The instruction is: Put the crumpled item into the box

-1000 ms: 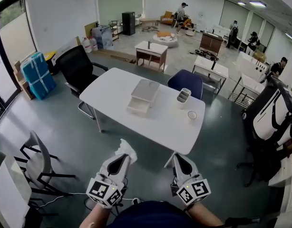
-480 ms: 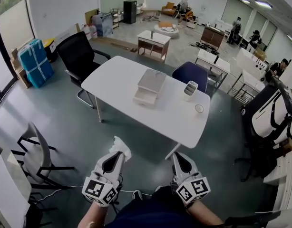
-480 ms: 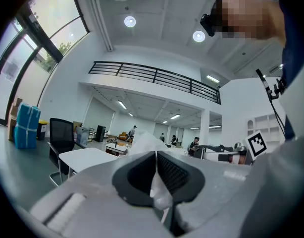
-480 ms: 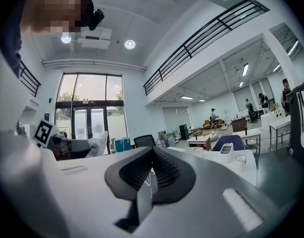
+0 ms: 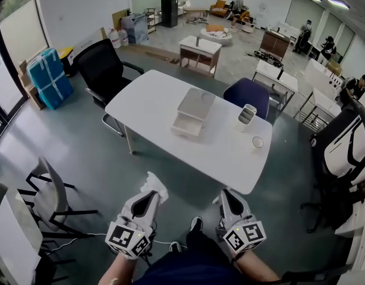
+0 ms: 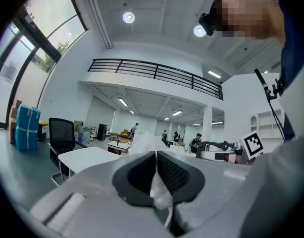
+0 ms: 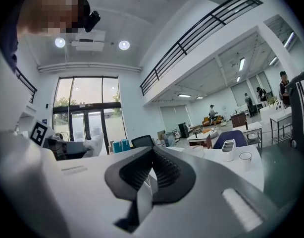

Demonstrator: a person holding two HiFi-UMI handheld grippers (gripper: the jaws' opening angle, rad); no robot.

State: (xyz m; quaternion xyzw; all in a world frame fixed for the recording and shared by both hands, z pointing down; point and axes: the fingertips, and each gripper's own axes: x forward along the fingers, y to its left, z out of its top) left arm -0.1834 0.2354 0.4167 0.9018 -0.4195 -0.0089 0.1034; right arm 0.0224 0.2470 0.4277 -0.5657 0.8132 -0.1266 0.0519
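Observation:
A crumpled white item (image 5: pixel 154 185) sticks out of my left gripper (image 5: pixel 153 195), which is shut on it low in the head view, over the grey floor. In the left gripper view the crumpled item (image 6: pixel 160 194) is pinched between the dark pads of the left gripper (image 6: pixel 156 155). My right gripper (image 5: pixel 226 196) is beside it, shut with nothing in it; the right gripper view shows the right gripper (image 7: pixel 152 155) with its pads together. The pale box (image 5: pixel 194 107), with a drawer pulled out, lies on the white table (image 5: pixel 153 97) ahead, well beyond both grippers.
A slotted white holder (image 5: pixel 247 115) and a small cup (image 5: pixel 257 142) stand on the table's right part. A black office chair (image 5: pixel 99 71) and a blue chair (image 5: pixel 246 94) flank the table. A grey chair (image 5: pixel 49 195) is at the left. People work far back.
The table and box have shifted lower and to the right in the head view and look nearer. Both grippers stay side by side at the bottom, the left still holding the crumpled item.

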